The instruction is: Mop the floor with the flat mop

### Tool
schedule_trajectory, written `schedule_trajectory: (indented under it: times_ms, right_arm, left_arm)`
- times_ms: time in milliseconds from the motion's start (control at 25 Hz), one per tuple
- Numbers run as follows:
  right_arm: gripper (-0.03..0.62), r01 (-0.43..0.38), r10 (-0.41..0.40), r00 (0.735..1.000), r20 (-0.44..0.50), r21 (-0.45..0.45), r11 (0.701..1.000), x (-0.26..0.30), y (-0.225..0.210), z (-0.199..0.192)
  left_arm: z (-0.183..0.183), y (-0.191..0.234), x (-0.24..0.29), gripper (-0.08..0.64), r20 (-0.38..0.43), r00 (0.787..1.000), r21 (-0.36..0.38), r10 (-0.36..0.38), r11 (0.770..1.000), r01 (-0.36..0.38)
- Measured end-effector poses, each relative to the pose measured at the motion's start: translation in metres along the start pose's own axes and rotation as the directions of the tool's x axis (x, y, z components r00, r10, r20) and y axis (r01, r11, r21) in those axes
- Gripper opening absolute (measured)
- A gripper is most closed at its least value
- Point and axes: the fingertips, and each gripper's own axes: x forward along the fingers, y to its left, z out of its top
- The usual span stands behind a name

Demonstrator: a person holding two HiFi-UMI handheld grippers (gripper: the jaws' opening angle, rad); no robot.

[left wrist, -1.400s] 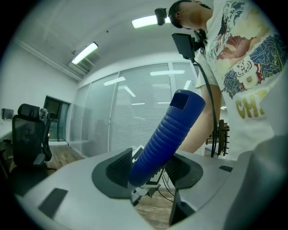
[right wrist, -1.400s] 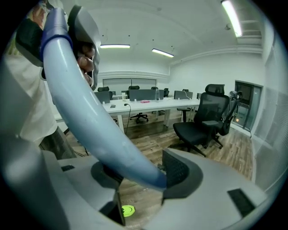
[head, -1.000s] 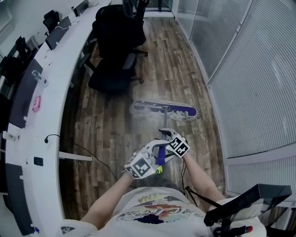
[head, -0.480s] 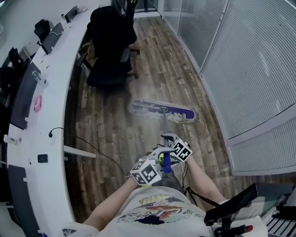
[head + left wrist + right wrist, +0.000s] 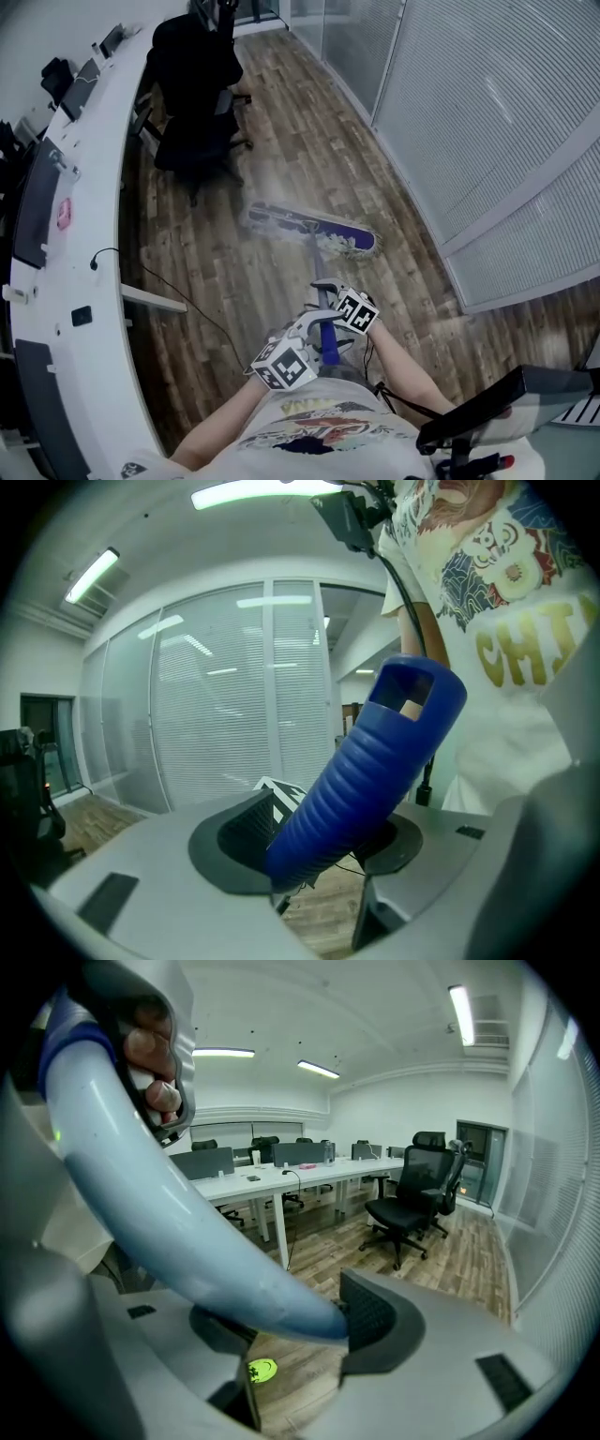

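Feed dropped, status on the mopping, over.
Left claw, right claw shut on mop handle. Mop head flat on floor ahead. Office chair beyond, not blocking.

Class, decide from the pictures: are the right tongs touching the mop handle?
Touching. In the right gripper view the pale mop handle lies clamped between the right tongs, its side pressed against the ribbed dark pad.

Lighting: even, bright, from ceiling strip lights [image 5: 319, 1070]; soft sheen on the wood floor [image 5: 319, 141]. Gripper views: heavy fisheye bending, dark vignetted corners; mop handle [image 5: 361, 780] near lens slightly soft.
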Motion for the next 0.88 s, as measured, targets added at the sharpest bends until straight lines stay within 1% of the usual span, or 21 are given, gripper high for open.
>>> schedule_trajectory:
  times_ms: [120, 240, 320, 440, 560, 640, 760, 840, 880]
  right_arm:
    - [0.213, -0.022, 0.021, 1.000, -0.011, -0.025, 0.999, -0.014, 0.035, -0.001]
    - [0.213, -0.028, 0.028, 1.000, -0.002, -0.002, 1.000, -0.034, 0.062, -0.011]
    - [0.213, -0.023, 0.023, 1.000, 0.000, -0.006, 1.000, -0.049, 0.076, -0.016]
    - [0.213, -0.025, 0.025, 1.000, 0.015, -0.005, 1.000, -0.069, 0.110, -0.025]
    - [0.213, -0.017, 0.017, 1.000, 0.019, -0.011, 1.000, -0.080, 0.138, -0.041]
    - [0.213, -0.013, 0.014, 1.000, 0.017, -0.020, 1.000, -0.079, 0.150, -0.049]
    - [0.215, -0.011, 0.011, 1.000, 0.007, -0.025, 1.000, -0.070, 0.161, -0.054]
    - [0.213, -0.014, 0.014, 1.000, 0.009, -0.022, 1.000, -0.059, 0.165, -0.055]
    - [0.220, -0.022, 0.023, 1.000, 0.012, -0.020, 1.000, -0.052, 0.166, -0.055]
  left_arm:
    - [0.007, -0.035, -0.007, 0.207, 0.000, 1.000, -0.024, -0.003, 1.000, 0.003]
    - [0.024, -0.064, -0.005, 0.207, 0.032, 0.999, -0.039, 0.017, 0.999, -0.016]
    - [0.034, -0.084, -0.001, 0.207, 0.051, 0.998, -0.036, 0.024, 0.999, -0.022]
    - [0.038, -0.124, 0.004, 0.209, 0.042, 0.999, -0.017, 0.023, 1.000, -0.023]
    - [0.034, -0.161, 0.008, 0.210, 0.032, 0.999, 0.002, 0.000, 1.000, 0.000]
    - [0.025, -0.176, 0.007, 0.210, 0.020, 1.000, 0.019, -0.011, 1.000, 0.011]
    - [0.011, -0.187, -0.001, 0.214, 0.009, 0.999, 0.027, -0.041, 0.999, 0.041]
    - [0.000, -0.189, -0.007, 0.219, 0.009, 0.997, 0.015, -0.082, 0.997, 0.082]
    - [-0.005, -0.188, -0.012, 0.237, 0.012, 0.994, 0.004, -0.106, 0.994, 0.106]
